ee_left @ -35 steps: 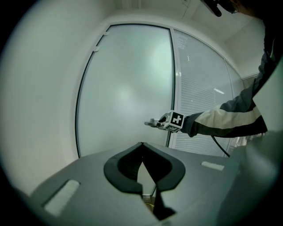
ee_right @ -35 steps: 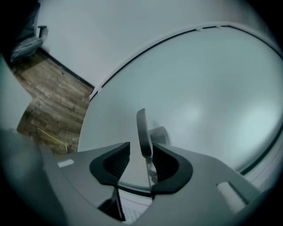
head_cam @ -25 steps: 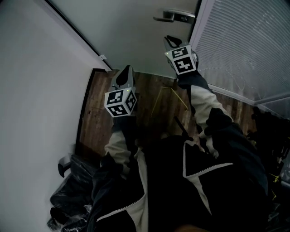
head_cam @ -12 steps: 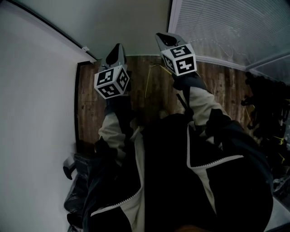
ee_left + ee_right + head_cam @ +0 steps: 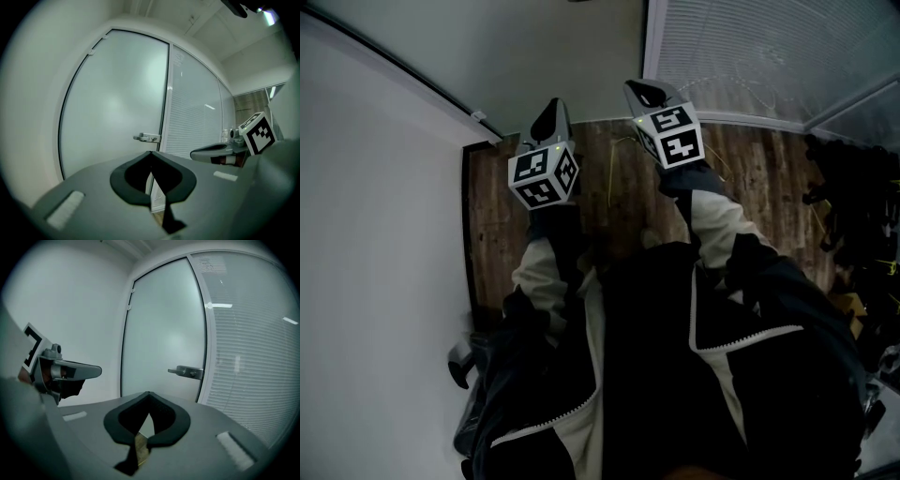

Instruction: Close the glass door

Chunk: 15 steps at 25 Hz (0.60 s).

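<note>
Facing frosted glass door [image 5: 112, 103], apparently seated in its frame; lever handle [image 5: 147, 138] sits at its edge, next to the blinded glass panel [image 5: 192, 117]. Left gripper [image 5: 151, 157]: jaws together, empty, well short of the handle. Right gripper [image 5: 149, 397]: likewise shut and empty. Judged: closing looks done, so no grip is needed.

Frosted glass door [image 5: 164, 329] stands upright, shut in its white frame [image 5: 209, 333]; metal lever handle [image 5: 186, 371] at its right edge.
</note>
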{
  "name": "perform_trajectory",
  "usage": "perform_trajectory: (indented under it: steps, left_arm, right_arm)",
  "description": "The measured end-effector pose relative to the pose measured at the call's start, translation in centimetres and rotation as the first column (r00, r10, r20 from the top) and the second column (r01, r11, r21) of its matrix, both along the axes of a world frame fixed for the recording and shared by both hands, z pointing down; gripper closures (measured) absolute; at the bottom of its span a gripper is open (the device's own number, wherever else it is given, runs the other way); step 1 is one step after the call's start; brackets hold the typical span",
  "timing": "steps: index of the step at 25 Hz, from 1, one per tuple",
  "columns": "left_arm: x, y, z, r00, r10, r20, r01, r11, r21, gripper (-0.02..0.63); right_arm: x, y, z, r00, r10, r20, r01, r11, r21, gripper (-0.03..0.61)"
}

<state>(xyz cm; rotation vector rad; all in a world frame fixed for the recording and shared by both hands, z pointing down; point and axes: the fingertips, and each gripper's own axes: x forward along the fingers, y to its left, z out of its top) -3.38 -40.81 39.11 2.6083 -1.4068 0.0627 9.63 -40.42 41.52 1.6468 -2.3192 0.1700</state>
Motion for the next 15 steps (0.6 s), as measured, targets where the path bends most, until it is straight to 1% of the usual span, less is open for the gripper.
perform_trajectory:
  steps: [7, 15]
  left_arm:
    - [0.0, -0.1, -0.6, 1.000, 0.021, 0.020, -0.022, 1.000, 0.014, 0.611]
    - [-0.2, 0.5, -1.2, 0.999, 0.029, 0.039, -0.030, 0.999, 0.025, 0.611]
  right_arm:
    - [-0.7, 0.0, -1.2, 1.000, 0.007, -0.006, -0.006, 0.999, 0.032, 0.577]
    - [-1.7, 0.7, -2.1, 1.000, -0.014, -0.006, 0.014, 0.999, 0.045, 0.577]
